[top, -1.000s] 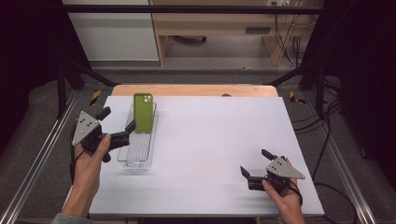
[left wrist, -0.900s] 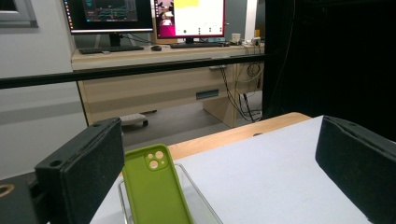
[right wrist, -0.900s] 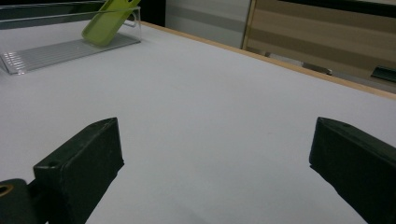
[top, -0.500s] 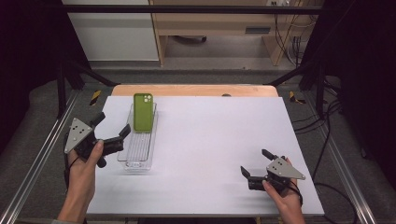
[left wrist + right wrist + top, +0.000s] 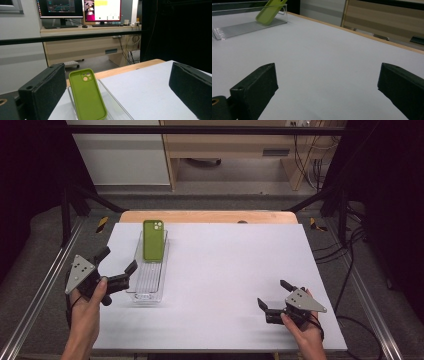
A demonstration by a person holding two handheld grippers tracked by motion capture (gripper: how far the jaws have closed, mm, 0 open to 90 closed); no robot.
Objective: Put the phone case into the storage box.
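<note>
A green phone case (image 5: 153,240) leans upright against the far end of a clear plastic tray (image 5: 147,282) on the left of the white table. My left gripper (image 5: 118,258) is open just left of the tray's near end, jaws pointing toward it. In the left gripper view the phone case (image 5: 87,95) stands in the tray (image 5: 117,105) between the wide-apart jaws, some way ahead. My right gripper (image 5: 271,293) rests open near the table's front right with nothing between its jaws. The right gripper view shows the phone case (image 5: 270,10) and the tray (image 5: 242,27) far off at the upper left.
The white table top (image 5: 225,265) has a wooden strip (image 5: 210,216) along its far edge. Metal rails (image 5: 45,285) run along both sides, and cables (image 5: 350,250) lie on the floor at the right. A desk with monitors (image 5: 82,10) stands beyond the table.
My left gripper has drawn slightly left and back toward the person, away from the tray, still open. The right gripper has stayed where it was.
</note>
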